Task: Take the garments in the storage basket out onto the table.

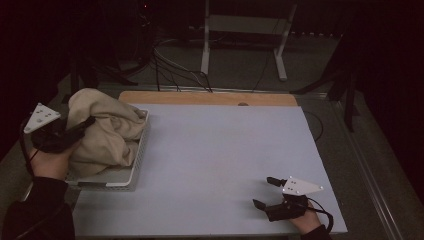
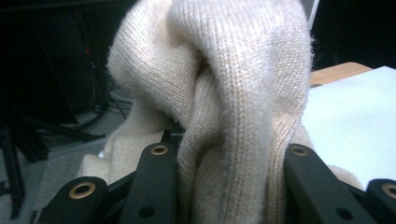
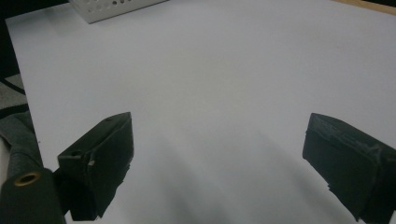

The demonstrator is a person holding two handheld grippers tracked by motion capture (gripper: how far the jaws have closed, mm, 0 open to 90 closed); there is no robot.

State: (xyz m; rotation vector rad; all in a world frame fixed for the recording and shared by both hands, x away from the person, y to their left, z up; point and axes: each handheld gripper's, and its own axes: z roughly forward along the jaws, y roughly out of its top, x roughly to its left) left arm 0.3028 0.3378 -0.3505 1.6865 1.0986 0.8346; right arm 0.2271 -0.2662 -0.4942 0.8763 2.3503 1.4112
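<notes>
A cream knitted garment [image 1: 102, 132] is bunched up in a white perforated basket [image 1: 141, 150] at the table's left edge. My left gripper [image 1: 86, 123] is shut on a thick fold of that garment [image 2: 233, 107], lifted a little above the basket; its black jaws press on both sides of the knit, and the fabric hides their tips. My right gripper [image 1: 265, 192] rests near the table's front right corner with its jaws wide apart and nothing between its fingertips [image 3: 105, 158], just the pale tabletop [image 3: 219, 84].
The pale blue table surface [image 1: 225, 150] has a wooden strip [image 1: 207, 98] along its far edge. Beyond it are cables and a white desk frame [image 1: 245, 30] on the floor. The basket's corner [image 3: 112, 7] lies far from the right gripper.
</notes>
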